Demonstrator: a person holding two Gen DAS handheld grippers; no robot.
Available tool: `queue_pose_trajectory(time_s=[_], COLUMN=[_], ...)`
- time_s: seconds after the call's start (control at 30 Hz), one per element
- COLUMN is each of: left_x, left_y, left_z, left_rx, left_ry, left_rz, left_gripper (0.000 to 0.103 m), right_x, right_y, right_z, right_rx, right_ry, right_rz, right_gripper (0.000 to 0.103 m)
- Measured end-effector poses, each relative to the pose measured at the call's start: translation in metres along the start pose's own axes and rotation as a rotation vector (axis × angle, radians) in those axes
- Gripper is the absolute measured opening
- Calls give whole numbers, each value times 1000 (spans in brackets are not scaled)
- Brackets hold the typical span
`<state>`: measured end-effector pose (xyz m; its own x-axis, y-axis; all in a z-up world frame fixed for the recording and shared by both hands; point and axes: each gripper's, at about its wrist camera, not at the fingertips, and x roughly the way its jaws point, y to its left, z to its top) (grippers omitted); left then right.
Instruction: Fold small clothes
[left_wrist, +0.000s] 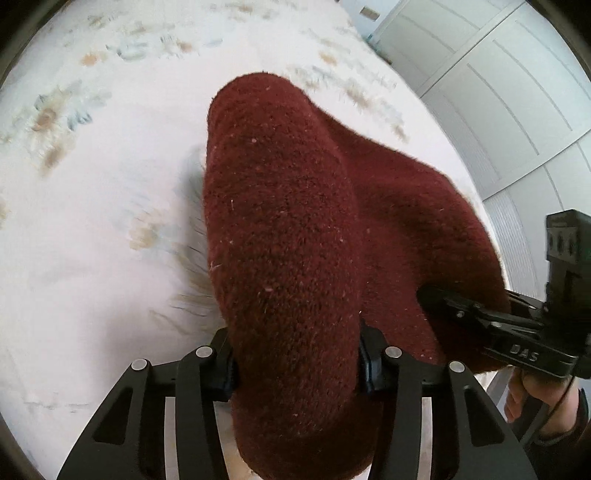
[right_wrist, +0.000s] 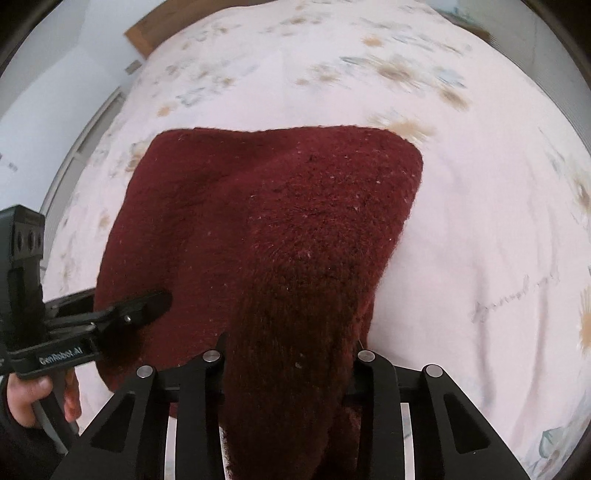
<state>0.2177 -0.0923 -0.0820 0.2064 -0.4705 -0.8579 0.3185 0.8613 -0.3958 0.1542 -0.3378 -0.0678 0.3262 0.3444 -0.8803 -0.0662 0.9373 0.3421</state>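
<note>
A dark red knitted garment (left_wrist: 288, 221) hangs between both grippers above a bed with a pale floral cover (left_wrist: 92, 184). My left gripper (left_wrist: 295, 369) is shut on one edge of the garment, which drapes over its fingers. My right gripper (right_wrist: 288, 373) is shut on the other edge of the garment (right_wrist: 277, 221). The right gripper also shows in the left wrist view (left_wrist: 436, 295), pinching the cloth at lower right. The left gripper also shows in the right wrist view (right_wrist: 159, 299), pinching the cloth at lower left. The far part of the garment lies on the bed.
White wardrobe doors (left_wrist: 498, 92) stand beyond the bed's right side. A wooden headboard (right_wrist: 155, 26) and a wall are at the far end. The bed cover (right_wrist: 480, 221) spreads all around the garment.
</note>
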Motion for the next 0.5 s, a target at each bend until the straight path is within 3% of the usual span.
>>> queue_pose_trajectory(time_s=[0.27,0.43,0.5], left_x=[-64,-49,-37], left_y=[56,96,107], left_z=[-25,-57,-69], left_rx=[-10,-72,-92], left_ry=[-59,-19,-11], left_rz=[40,83,99], left_gripper=[43,46,51], right_x=[15,57,65], right_y=[76,95,93], right_z=[-5,-17,-20], right_rx=[-85,-137,-132], right_ry=[-2,70,79], right_rz=[81,7,-10], right_gripper=[35,38,46])
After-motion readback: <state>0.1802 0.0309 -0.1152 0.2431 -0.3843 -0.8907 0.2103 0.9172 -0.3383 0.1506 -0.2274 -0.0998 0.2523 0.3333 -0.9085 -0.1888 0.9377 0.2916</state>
